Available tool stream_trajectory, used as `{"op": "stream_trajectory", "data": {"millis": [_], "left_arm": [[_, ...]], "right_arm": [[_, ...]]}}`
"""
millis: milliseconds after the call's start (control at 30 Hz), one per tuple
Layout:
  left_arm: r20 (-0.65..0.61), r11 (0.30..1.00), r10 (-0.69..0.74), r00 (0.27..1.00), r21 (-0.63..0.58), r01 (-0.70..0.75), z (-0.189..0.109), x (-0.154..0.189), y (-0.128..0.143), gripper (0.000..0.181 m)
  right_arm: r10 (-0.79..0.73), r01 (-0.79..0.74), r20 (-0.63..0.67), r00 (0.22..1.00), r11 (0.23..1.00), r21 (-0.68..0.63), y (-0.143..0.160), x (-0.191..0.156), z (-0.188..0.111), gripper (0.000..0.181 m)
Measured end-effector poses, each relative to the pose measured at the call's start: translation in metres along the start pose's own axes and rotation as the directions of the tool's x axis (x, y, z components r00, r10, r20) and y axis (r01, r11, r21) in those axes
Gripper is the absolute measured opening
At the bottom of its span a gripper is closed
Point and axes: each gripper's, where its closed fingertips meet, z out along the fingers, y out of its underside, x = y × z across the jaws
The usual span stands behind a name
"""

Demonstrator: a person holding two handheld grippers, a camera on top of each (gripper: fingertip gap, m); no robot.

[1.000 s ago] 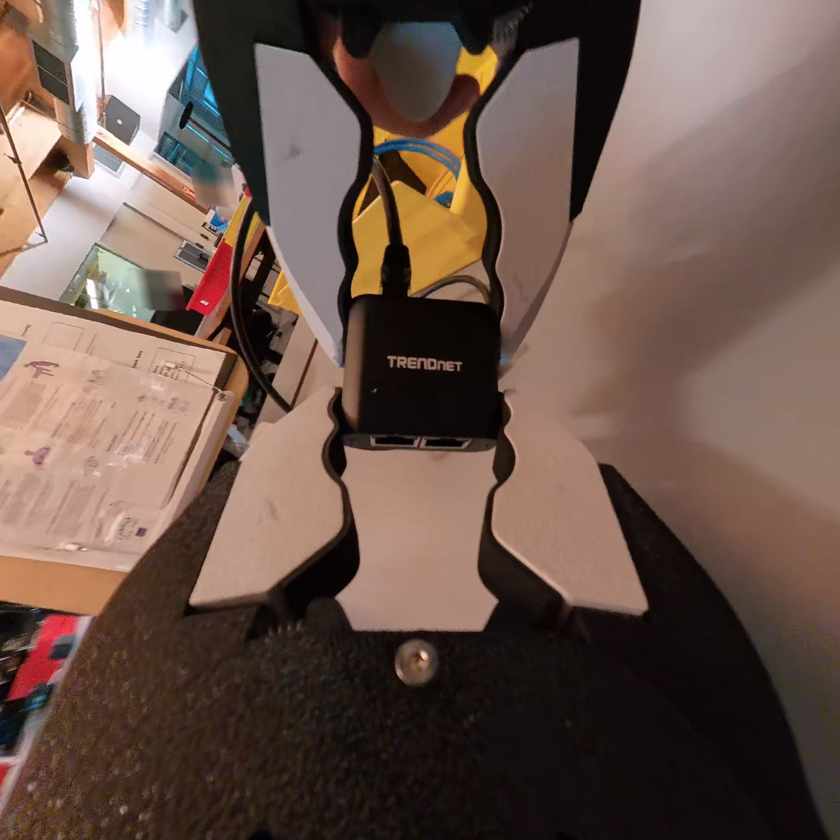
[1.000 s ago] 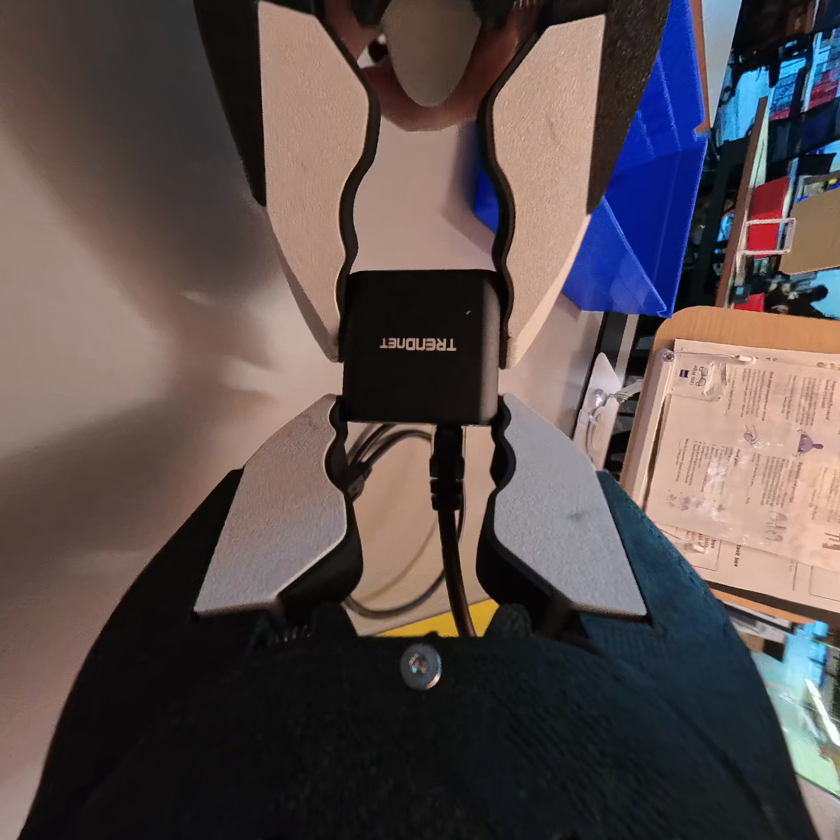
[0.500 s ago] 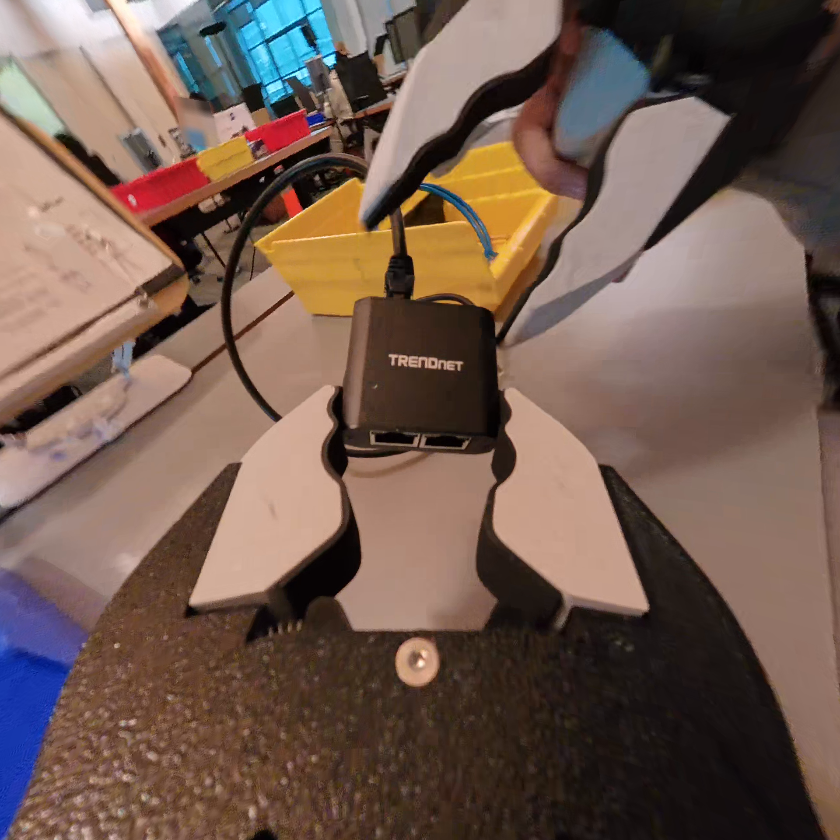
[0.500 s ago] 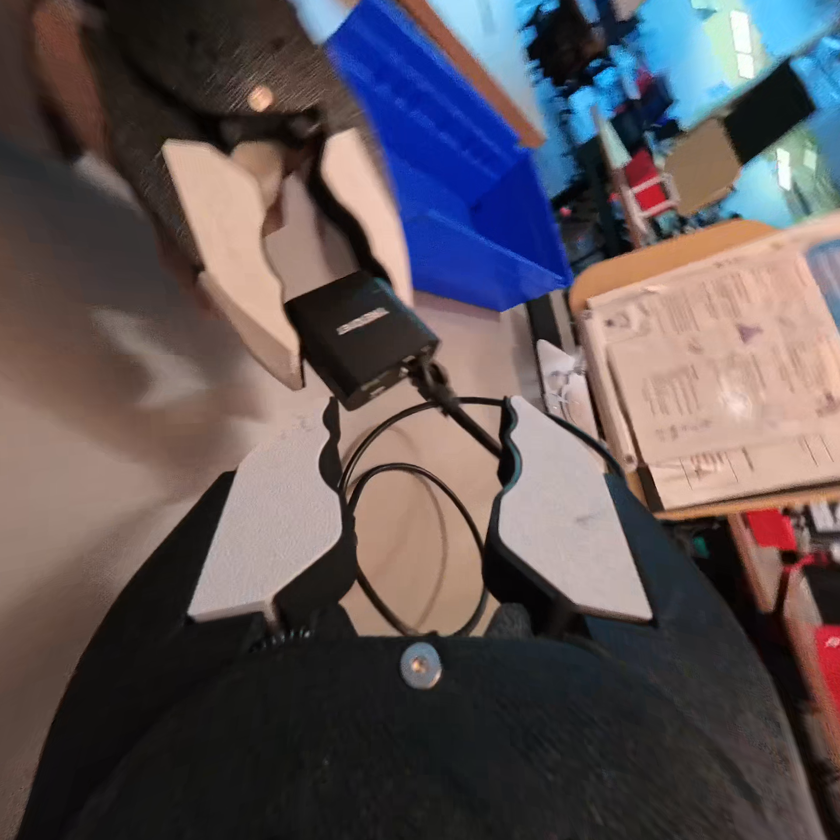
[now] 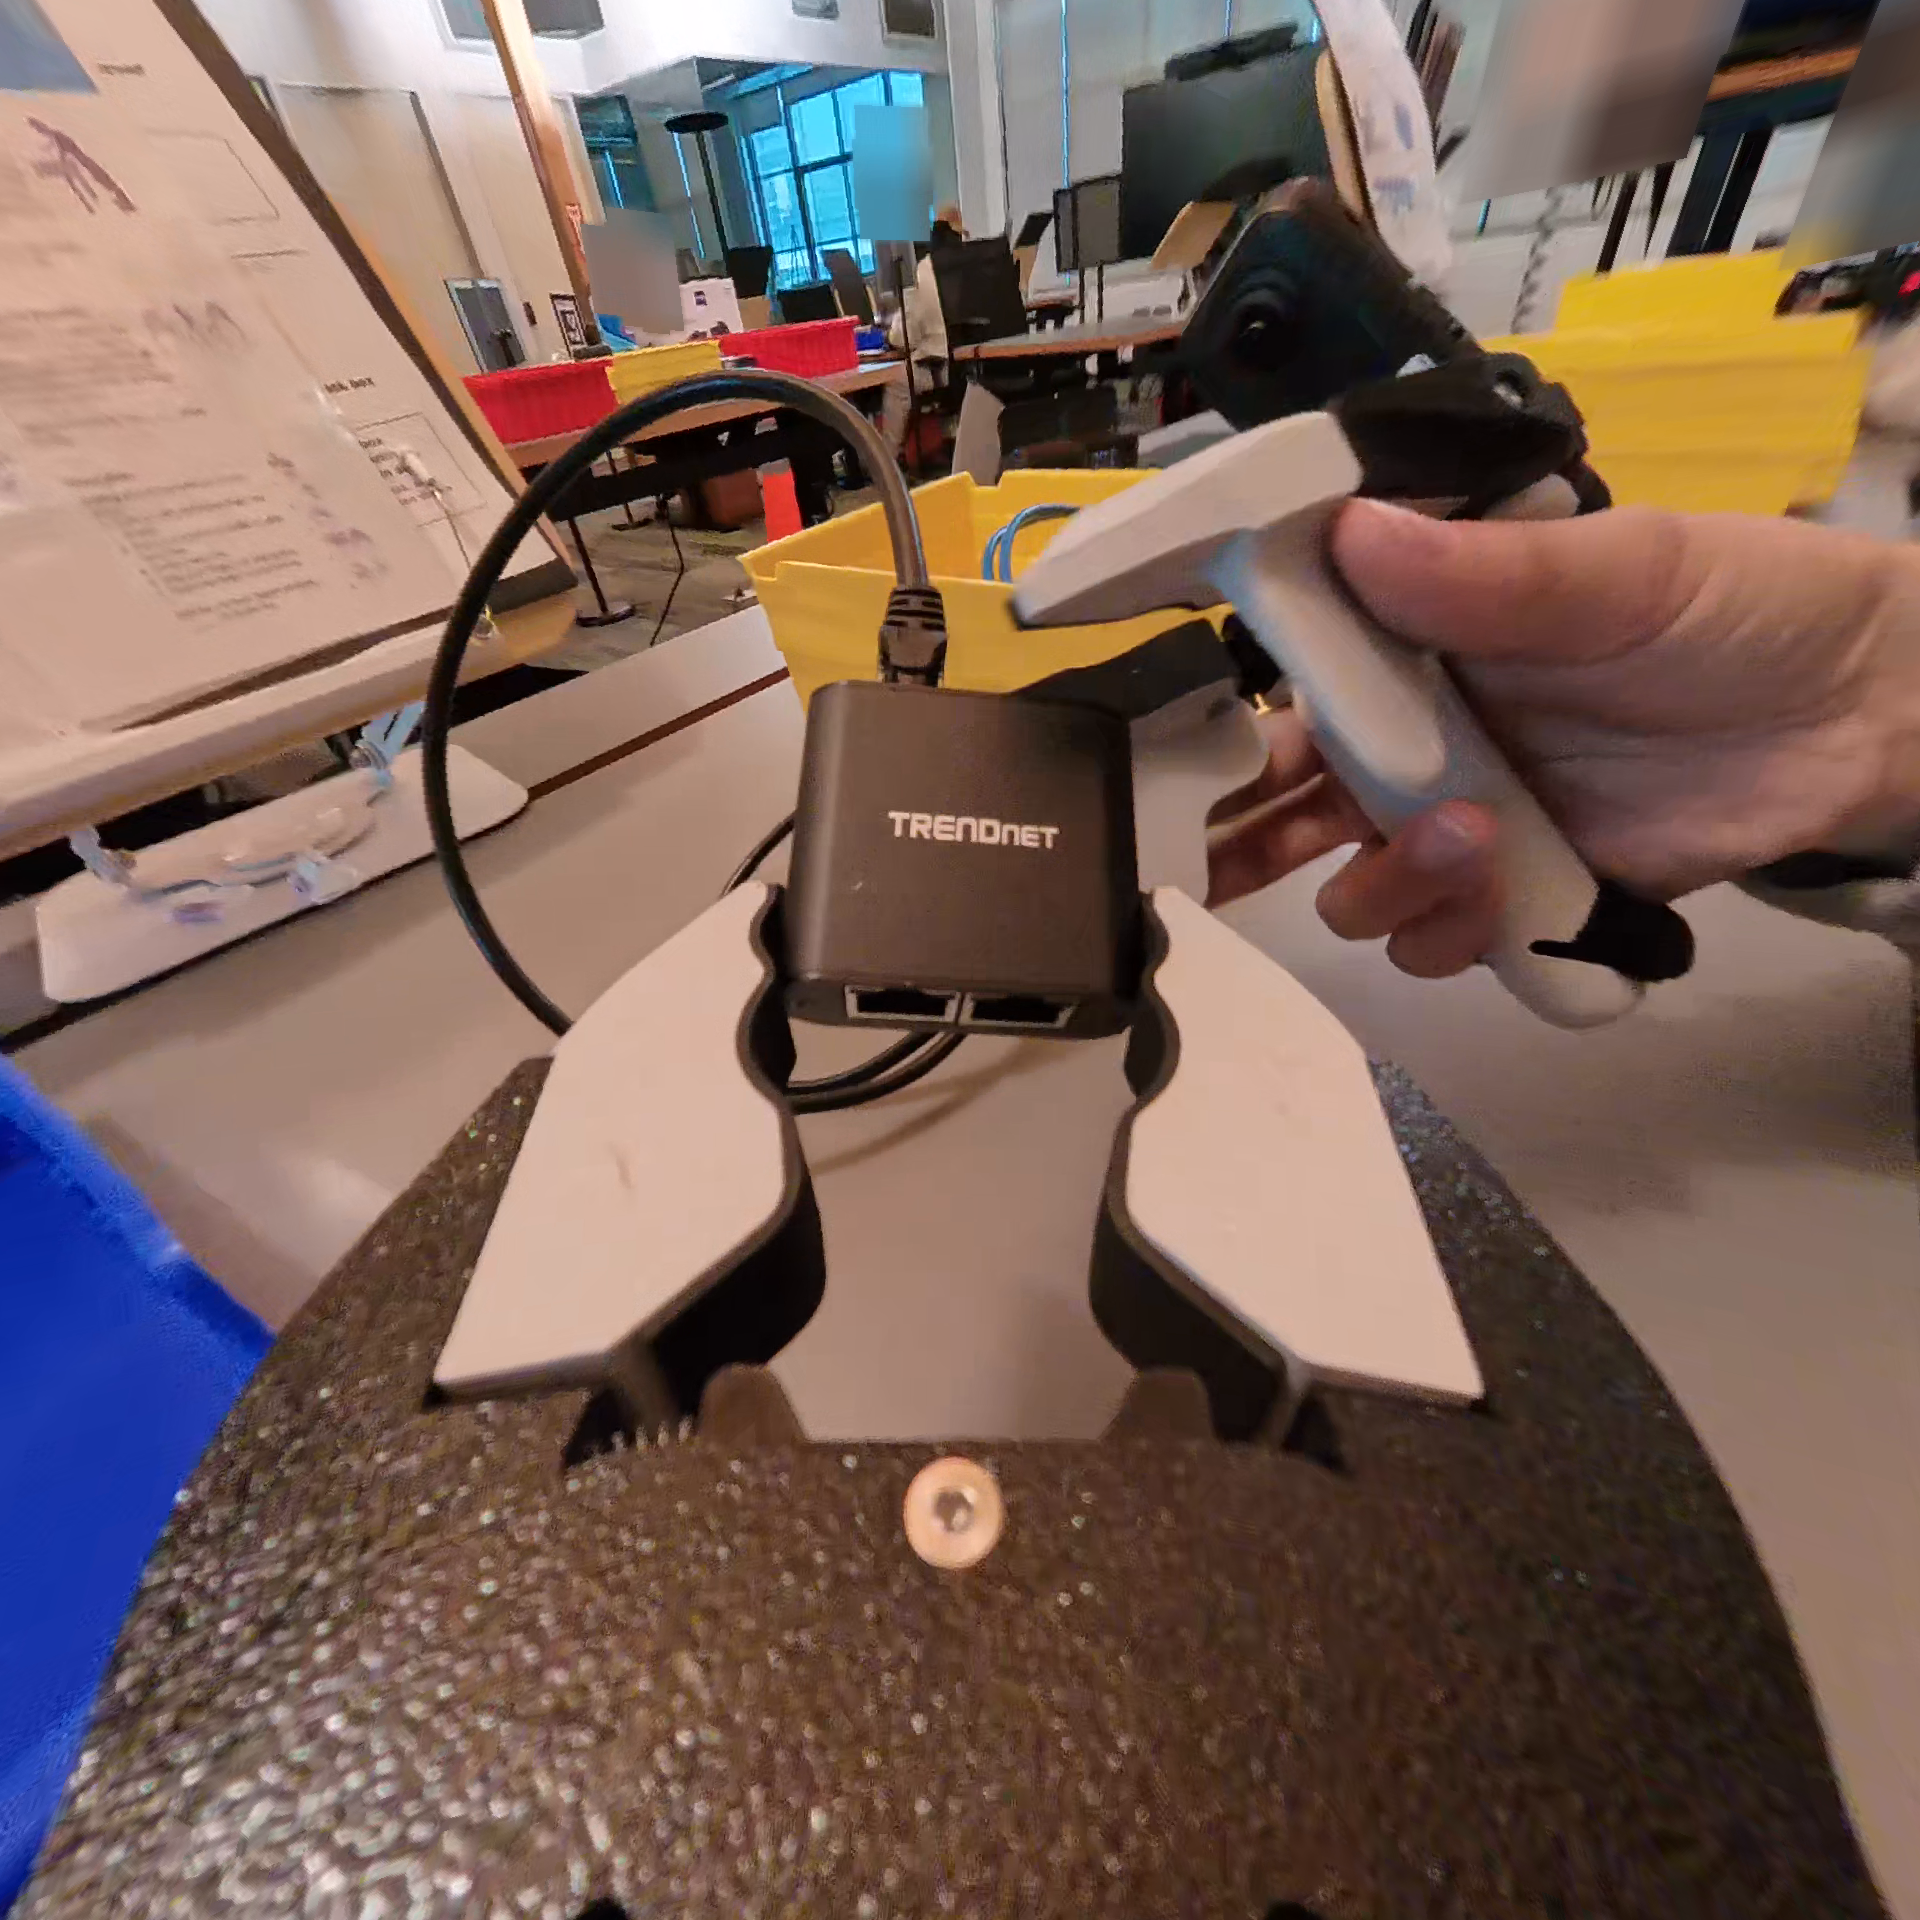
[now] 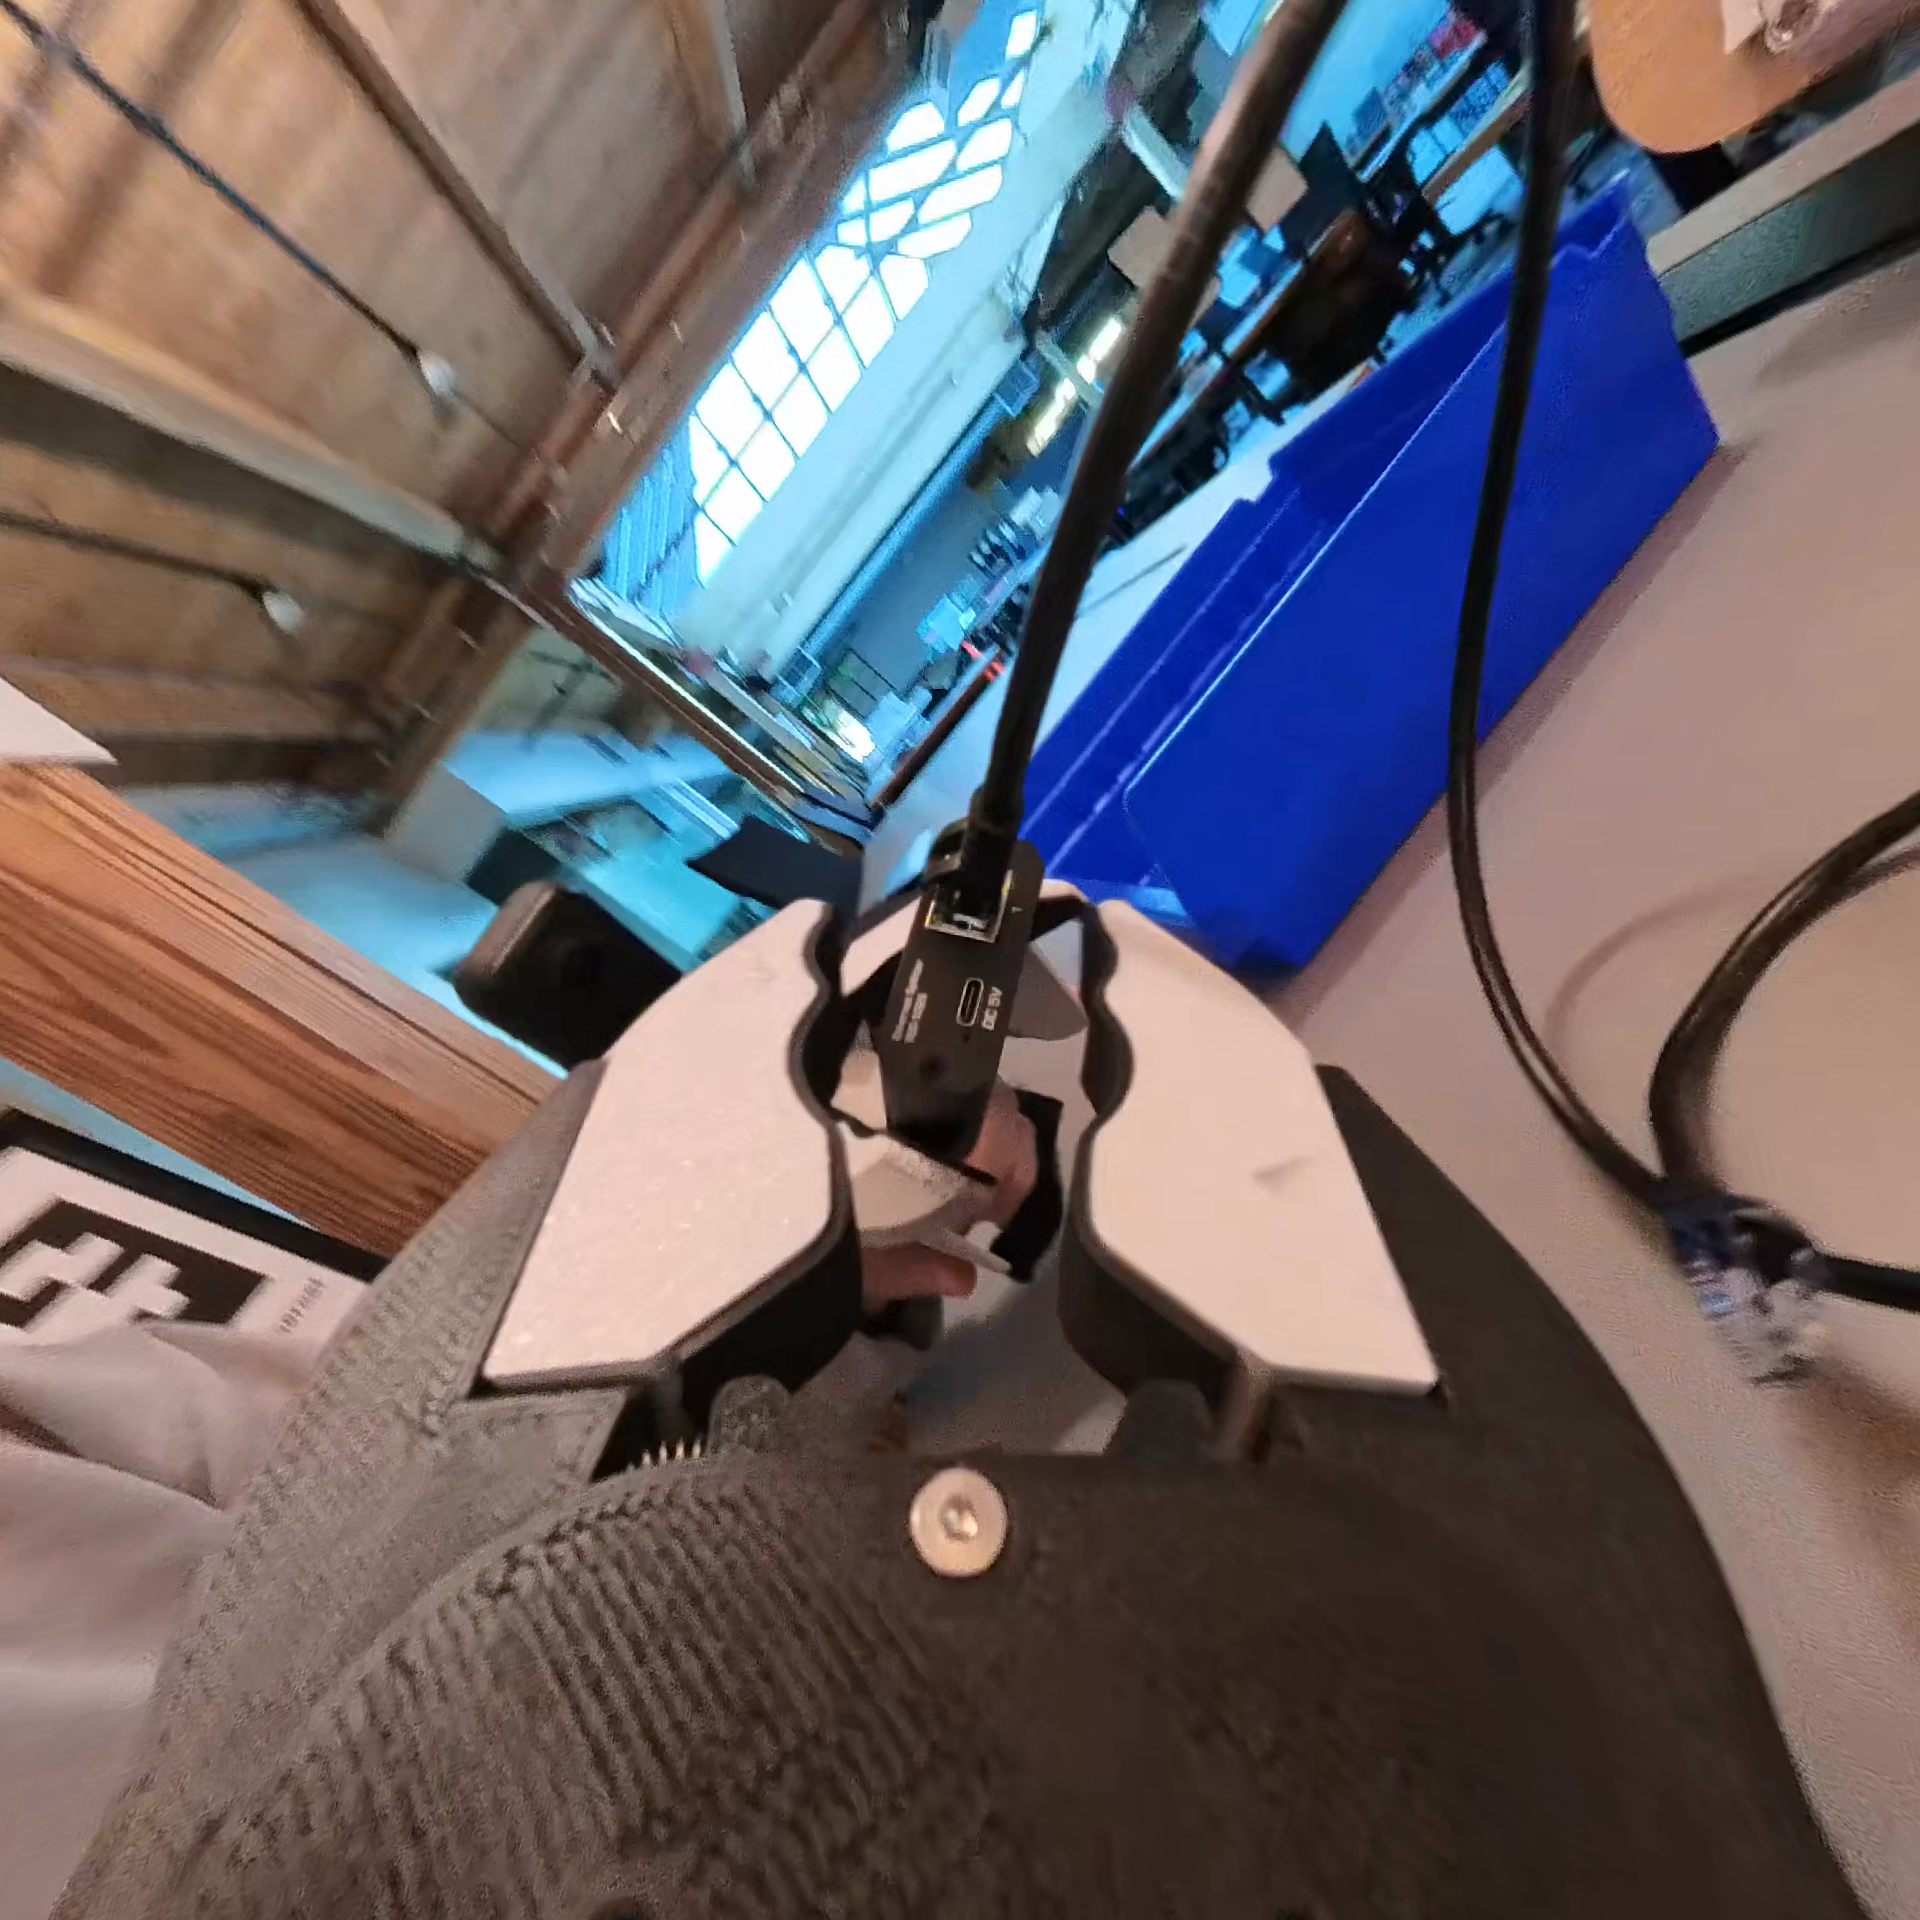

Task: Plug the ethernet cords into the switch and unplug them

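- My left hand-held gripper [image 5: 958, 940] is clamped on the black switch [image 5: 961, 862]; its two fingers press the switch's side walls near the front corners.
- The switch lies flat in that grip, above the grey desk [image 5: 1558, 1122]. Its face with two open ports points back toward my left camera, and its long axis runs away from me toward the yellow bin [image 5: 894, 613].
- One black ethernet cord [image 5: 488, 665] is plugged into the far face. It rises from the plug, arcs over to the left and loops down under the switch.
- In the right wrist view I see the switch [image 6: 961, 997] edge-on, one narrow side facing the camera, the cord [image 6: 1091, 499] running up and out of frame.
- My right hand-held gripper [image 6: 956, 977] stands apart and grips nothing; the switch shows in the gap beyond its fingers. From the left view it [image 5: 1195, 540] sits to the right of the switch, held by a hand [image 5: 1621, 707].
- A loose cord end [image 6: 1745, 1268] with a blurred plug lies on the desk to the right.
- Edges: a blue bin [image 6: 1351, 644] beyond the switch, a document stand [image 5: 208, 436] on the left. Open desk lies to the right of the switch.
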Motion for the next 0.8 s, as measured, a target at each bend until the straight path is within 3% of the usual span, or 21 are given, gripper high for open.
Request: {"op": "stream_trajectory", "data": {"millis": [200, 800], "left_arm": [[0.034, 0.999, 0.044, 0.998, -0.026, -0.043, 0.003, 0.0, 0.004, 0.062], [0.071, 0.985, 0.088, 0.994, -0.157, -0.076, 0.008, 0.0, 0.016, 0.062]], "right_arm": [[0.148, -0.156, 0.064, 0.987, 0.976, 0.149, -0.007, 0.005, -0.002, 0.014], [0.147, -0.151, 0.033, 0.989, 0.972, 0.179, 0.0, 0.021, -0.005, 0.013]]}}
